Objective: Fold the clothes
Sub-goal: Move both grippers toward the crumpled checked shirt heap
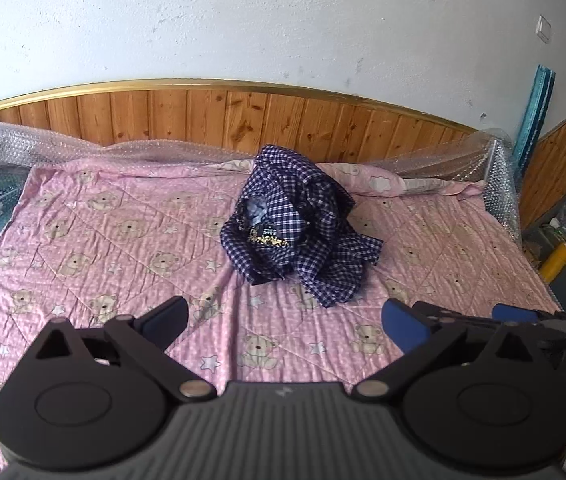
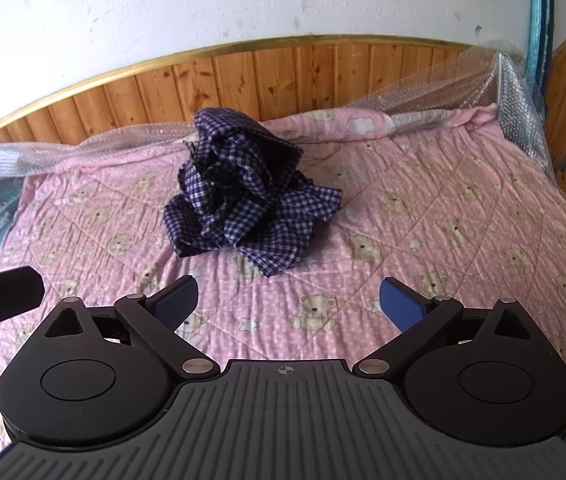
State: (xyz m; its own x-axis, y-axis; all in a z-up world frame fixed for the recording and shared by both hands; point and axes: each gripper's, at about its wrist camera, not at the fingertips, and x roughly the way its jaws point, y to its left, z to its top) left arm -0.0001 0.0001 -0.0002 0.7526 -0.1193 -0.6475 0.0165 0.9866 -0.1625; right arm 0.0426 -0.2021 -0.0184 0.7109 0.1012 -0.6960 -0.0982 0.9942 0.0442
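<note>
Walls point(image 1: 243, 20) of white plaster fill the top of both views, and below them we see a band of wooden panelling point(image 1: 203, 116) with a gold rim. Under that, a bed covered by a pink quilt point(image 1: 103, 240) printed with bears and stars takes up the middle of each frame, with bubble wrap point(image 1: 23, 136) bunched along its far edge and upper right corner. We find the dark blue checked garment point(image 1: 299, 228) heaped in a crumpled pile on the quilt, just right of centre in the left wrist view and left of centre point(image 2: 243, 196) in the right wrist view. Our left claw point(image 1: 285, 322) sits at the bottom of its frame, spread wide with nothing between its blue pads, well short of the garment. Our right claw point(image 2: 289, 300) is likewise spread and holds nothing.
</note>
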